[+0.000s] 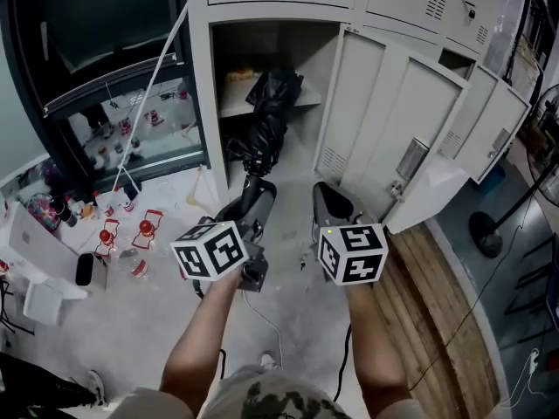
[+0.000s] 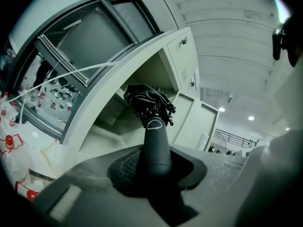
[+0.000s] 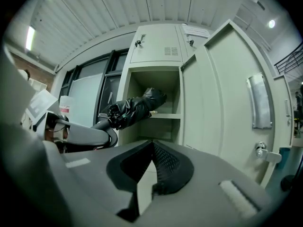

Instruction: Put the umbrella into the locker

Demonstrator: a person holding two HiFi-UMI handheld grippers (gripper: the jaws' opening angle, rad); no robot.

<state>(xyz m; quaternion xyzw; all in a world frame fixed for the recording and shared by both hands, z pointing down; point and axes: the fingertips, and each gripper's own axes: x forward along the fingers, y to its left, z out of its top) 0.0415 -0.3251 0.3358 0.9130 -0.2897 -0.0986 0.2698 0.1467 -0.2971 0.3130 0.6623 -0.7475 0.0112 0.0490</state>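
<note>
A folded black umbrella [image 1: 266, 120] points into the open locker compartment [image 1: 301, 42], its far end at the inner shelf [image 1: 236, 103]. My left gripper [image 1: 253, 201] is shut on the umbrella's black handle [image 2: 156, 145], which stands between its pads; the bunched canopy [image 2: 147, 100] shows beyond. My right gripper [image 1: 332, 206] hovers beside it to the right, in front of the locker, shut with nothing in it. In the right gripper view my right gripper [image 3: 152, 148] faces the compartment, with the umbrella [image 3: 135, 109] leaning towards the shelf [image 3: 165, 116].
The locker door [image 1: 384, 120] swings open to the right, with more shut lockers above and beside it. A dark glass-fronted cabinet [image 1: 113, 103] stands at left. Small red-and-white items [image 1: 131, 234] lie below it. A fan stand [image 1: 489, 234] is at right.
</note>
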